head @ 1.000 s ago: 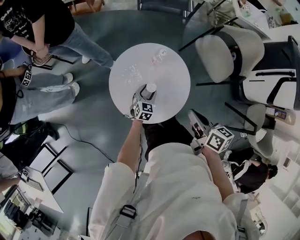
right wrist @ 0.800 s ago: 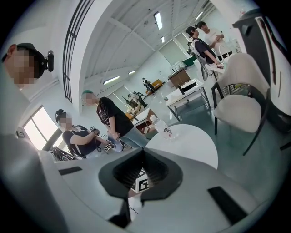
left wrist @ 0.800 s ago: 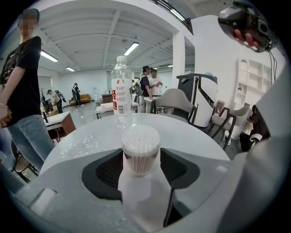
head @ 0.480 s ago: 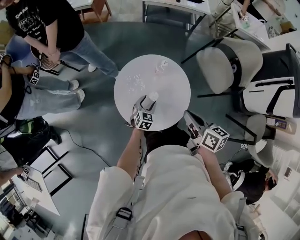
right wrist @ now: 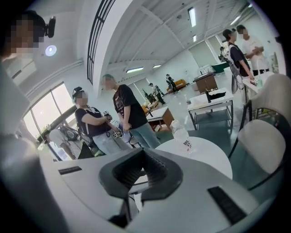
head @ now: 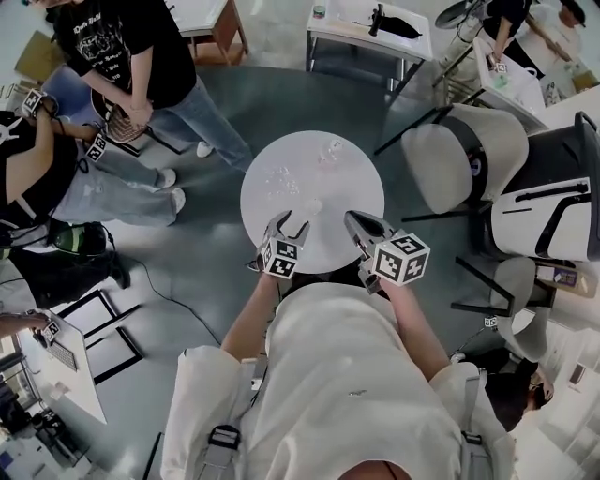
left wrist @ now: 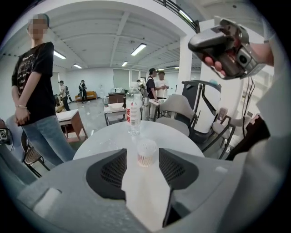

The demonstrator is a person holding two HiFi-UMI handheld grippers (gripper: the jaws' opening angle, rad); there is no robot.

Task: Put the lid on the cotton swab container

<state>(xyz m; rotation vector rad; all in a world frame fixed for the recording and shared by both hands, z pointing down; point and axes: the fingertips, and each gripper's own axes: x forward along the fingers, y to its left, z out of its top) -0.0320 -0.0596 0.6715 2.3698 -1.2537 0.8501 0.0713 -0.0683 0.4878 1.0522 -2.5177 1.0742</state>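
The cotton swab container [head: 312,204] [left wrist: 146,153] is a small clear tub of swabs with a whitish top, standing upright on the round white table [head: 352,183]. My left gripper [head: 290,225] [left wrist: 142,169] hovers at the table's near edge, just short of the container. It is open; its jaws have just closed a little, and nothing is between them. My right gripper [head: 356,225] [right wrist: 143,170] hangs over the near right edge, shut and empty. It also shows in the left gripper view [left wrist: 225,45], held up in a hand.
A water bottle [head: 330,148] [left wrist: 133,111] [right wrist: 182,135] stands at the table's far side, with a few small clear bits [head: 279,175] to its left. Pale chairs [head: 459,155] stand to the right. People [head: 131,56] stand at the left. A desk [head: 370,28] is behind.
The left gripper, which stood around the container, has pulled back toward me and risen, leaving the container on the table. The right gripper swung in from my side to the table's edge.
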